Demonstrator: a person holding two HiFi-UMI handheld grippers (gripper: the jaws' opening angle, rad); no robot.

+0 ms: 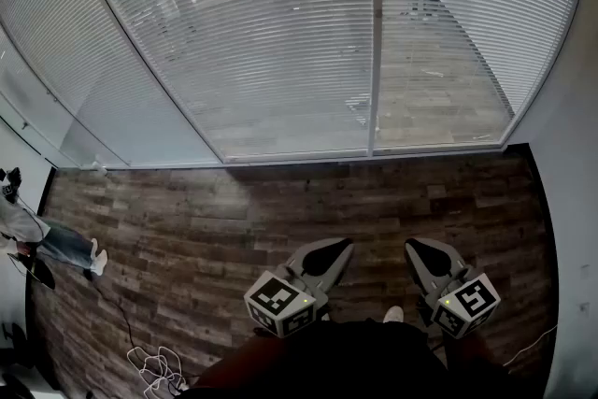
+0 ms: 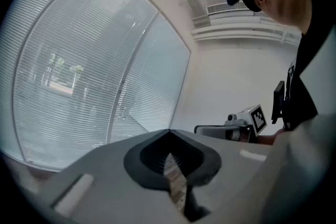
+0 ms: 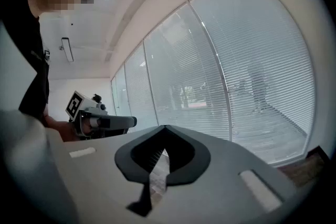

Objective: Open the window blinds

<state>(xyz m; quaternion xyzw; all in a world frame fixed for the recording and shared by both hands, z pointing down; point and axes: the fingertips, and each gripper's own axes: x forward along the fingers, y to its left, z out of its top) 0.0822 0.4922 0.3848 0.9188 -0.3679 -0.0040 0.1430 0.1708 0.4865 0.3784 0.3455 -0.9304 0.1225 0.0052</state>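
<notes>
Lowered window blinds [image 1: 280, 33] span the upper half of the head view, their slats covering the glass down to the floor line. Below them lies a dark wood-plank floor [image 1: 215, 220]. At lower centre, the left gripper [image 1: 329, 254] and the right gripper [image 1: 422, 254] point toward the blinds, well apart from them. Each has its jaws closed together on nothing. A bystander [image 1: 56, 243] stands at the left edge.

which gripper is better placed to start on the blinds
Left gripper, barely: both are shut, empty and well back from the blinds, but it sits slightly nearer the post between panes than the right gripper. No cord or wand shows.
</notes>
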